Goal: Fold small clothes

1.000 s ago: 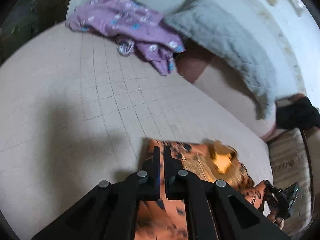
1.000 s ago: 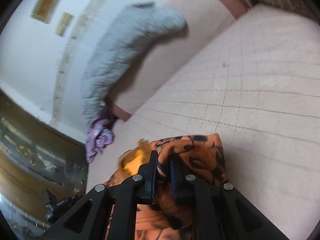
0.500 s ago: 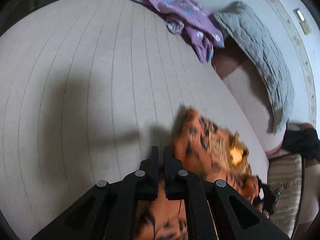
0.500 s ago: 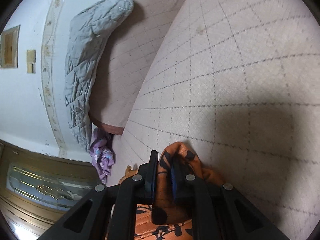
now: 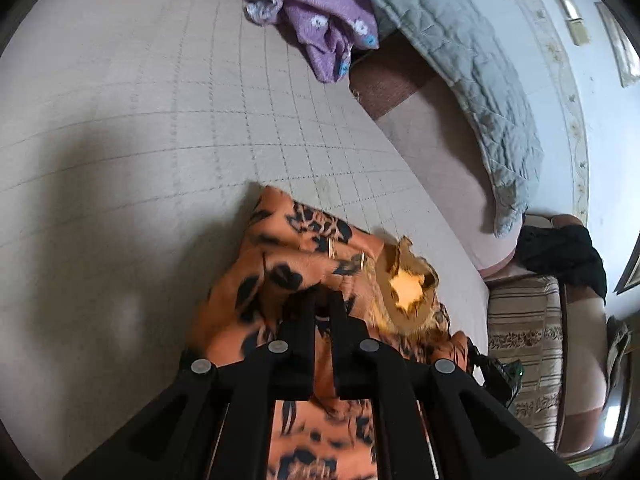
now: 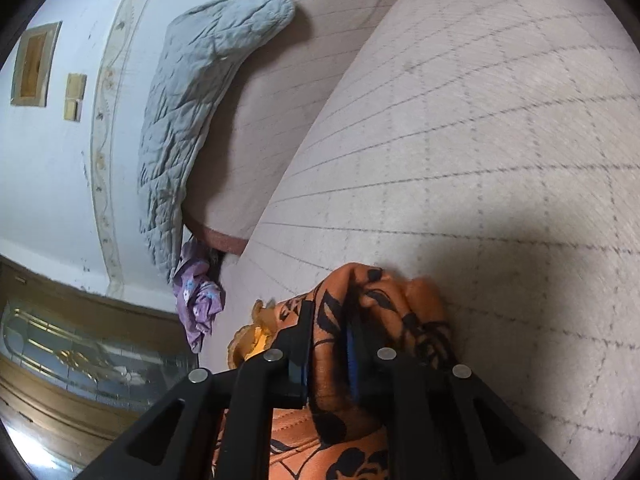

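Both my tools have come down to the bed point(image 5: 120, 120) with the orange black-leaf printed garment point(image 5: 288, 248) — left tool point(image 5: 322, 300) pinches it tightly, right tool point(image 6: 330, 320) has just been loosening around a fold, so I judge this fold nearly laid.

Small orange garment of thin fabric with black leaf print point(image 5: 280, 276), crumpled and partly folded over, lying on pale quilted bedcover point(image 5: 140, 140).

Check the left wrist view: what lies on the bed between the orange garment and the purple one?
Nothing: in the left wrist view only bare bedcover separates the orange garment from the purple garment.
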